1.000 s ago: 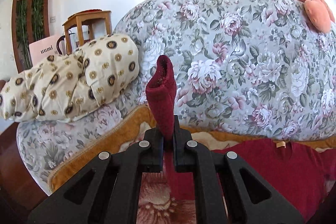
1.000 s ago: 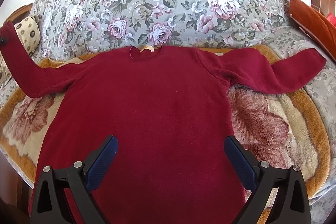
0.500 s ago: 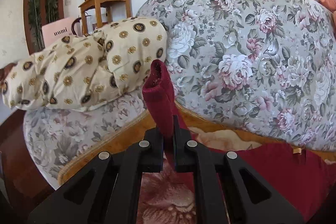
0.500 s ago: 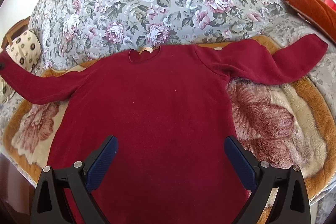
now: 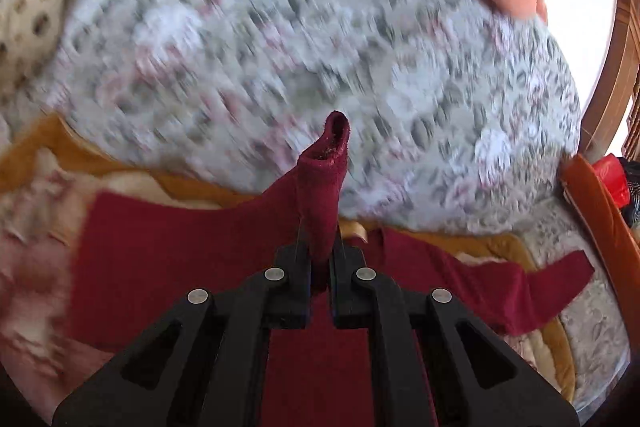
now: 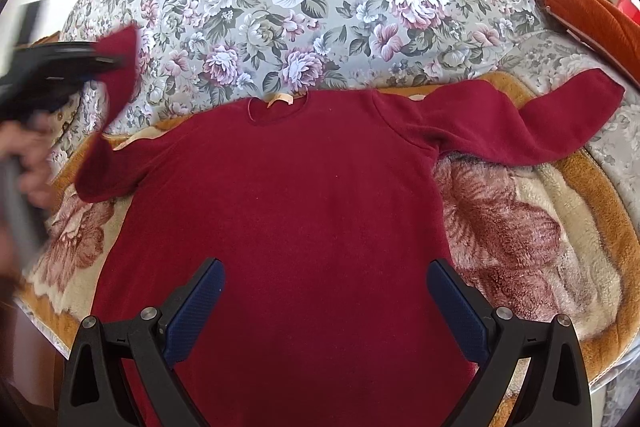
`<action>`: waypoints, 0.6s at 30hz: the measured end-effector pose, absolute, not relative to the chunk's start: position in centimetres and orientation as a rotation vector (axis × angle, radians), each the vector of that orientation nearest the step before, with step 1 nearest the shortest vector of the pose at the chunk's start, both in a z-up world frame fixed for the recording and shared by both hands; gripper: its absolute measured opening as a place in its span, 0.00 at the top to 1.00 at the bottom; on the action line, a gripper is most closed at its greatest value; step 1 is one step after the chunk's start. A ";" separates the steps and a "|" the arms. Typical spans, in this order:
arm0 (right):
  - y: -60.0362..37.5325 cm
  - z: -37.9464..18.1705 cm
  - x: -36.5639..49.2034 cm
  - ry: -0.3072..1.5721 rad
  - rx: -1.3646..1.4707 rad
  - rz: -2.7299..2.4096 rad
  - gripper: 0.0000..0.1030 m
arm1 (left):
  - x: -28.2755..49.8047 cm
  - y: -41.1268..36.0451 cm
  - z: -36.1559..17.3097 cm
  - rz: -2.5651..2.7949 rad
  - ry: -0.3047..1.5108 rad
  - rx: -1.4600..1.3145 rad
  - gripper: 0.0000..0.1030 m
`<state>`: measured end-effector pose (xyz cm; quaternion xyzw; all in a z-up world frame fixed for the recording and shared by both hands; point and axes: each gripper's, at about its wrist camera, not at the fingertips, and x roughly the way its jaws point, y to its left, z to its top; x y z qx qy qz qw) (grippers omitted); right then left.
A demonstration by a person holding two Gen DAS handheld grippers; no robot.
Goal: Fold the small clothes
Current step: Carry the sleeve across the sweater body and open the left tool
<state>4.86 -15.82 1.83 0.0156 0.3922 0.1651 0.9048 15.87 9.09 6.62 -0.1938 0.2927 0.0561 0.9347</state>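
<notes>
Between the left gripper's (image 5: 319, 259) clamped jaws, the sweater's sleeve (image 5: 324, 187) stands up.

Both wrist views angle down – sharing the sweater (image 6: 304, 211).

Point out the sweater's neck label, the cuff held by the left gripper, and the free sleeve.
neck label (image 6: 280, 100), right wrist view, label's middle
cuff (image 5: 334, 141), left wrist view, open end above the gripper
free sleeve (image 6: 560, 115), right wrist view, forearm part
</notes>
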 end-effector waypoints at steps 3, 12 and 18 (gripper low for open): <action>-16.0 1.7 4.9 0.813 0.037 0.347 0.03 | 18.4 5.6 3.0 0.062 0.664 -0.432 0.96; -16.6 1.7 4.7 0.798 0.082 0.341 0.03 | 22.3 -1.6 -0.7 -0.076 0.768 -0.378 0.96; -16.7 1.7 4.7 0.796 0.095 0.345 0.03 | 23.7 -3.0 -1.2 -0.129 0.797 -0.354 0.96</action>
